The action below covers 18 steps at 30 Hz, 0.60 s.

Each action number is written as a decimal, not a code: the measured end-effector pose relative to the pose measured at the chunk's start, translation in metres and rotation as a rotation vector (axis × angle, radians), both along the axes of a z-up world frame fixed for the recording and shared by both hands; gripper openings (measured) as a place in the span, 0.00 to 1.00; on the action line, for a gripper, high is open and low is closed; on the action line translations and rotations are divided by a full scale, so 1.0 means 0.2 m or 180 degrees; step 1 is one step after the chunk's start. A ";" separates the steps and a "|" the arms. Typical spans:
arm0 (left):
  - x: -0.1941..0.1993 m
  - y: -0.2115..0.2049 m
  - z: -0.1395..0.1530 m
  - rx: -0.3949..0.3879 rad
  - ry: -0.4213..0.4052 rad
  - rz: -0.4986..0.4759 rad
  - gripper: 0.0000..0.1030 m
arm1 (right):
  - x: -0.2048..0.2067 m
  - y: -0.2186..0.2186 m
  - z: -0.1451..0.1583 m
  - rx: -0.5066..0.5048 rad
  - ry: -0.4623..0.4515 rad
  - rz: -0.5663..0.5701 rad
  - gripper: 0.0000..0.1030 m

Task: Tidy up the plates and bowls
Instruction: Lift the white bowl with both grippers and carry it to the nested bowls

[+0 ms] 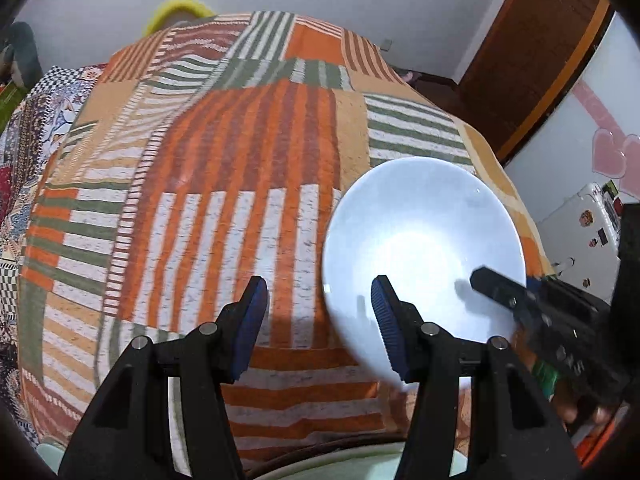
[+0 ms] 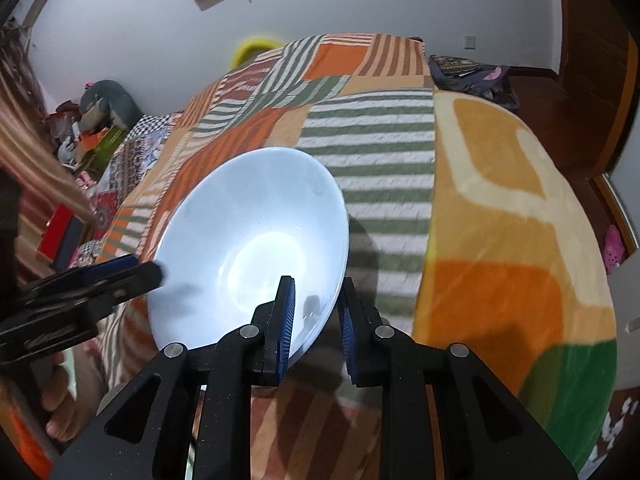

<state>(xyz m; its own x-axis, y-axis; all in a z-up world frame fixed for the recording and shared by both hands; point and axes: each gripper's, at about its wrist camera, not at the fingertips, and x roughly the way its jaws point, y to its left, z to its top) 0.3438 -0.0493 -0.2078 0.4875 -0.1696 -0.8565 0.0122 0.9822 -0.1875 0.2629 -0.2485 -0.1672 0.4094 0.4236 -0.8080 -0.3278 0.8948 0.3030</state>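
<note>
The right tongs [image 2: 316, 320] are pinching the near rim of a shallow, glossy white ceramic bowl [image 2: 248, 248], one blue-padded finger inside the rim and the other outside. The bowl is being carried tilted, clear of the striped orange, green and white patchwork blanket [image 2: 380, 160] covering the bed, its shadow falling on the fabric just beyond.

The left tongs [image 1: 320, 320] are gaping wide and gripping nothing; they are hovering just beside the bowl's left edge, apparently ready to steady it.

At the bottom of the left wrist view, the pale green rim of another dish [image 1: 360, 468] is showing beneath the tongs; it may be the stack this bowl is heading for.

Judging by that, sorting is under way, with this bowl not yet set down.

Both tools are pointing forward across the bed, the right one angling in from the bowl's near side.
</note>
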 end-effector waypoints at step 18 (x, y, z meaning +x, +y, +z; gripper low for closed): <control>-0.09 -0.05 0.03 0.0003 0.0002 -0.0208 0.13 | -0.05 0.04 0.02 0.0028 0.0049 -0.0123 0.19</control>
<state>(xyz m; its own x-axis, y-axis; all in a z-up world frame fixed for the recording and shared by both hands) 0.3253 -0.0602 -0.2021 0.4750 -0.2001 -0.8569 0.0762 0.9795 -0.1865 0.2534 -0.2401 -0.1634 0.4133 0.4148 -0.8106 -0.2882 0.9041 0.3157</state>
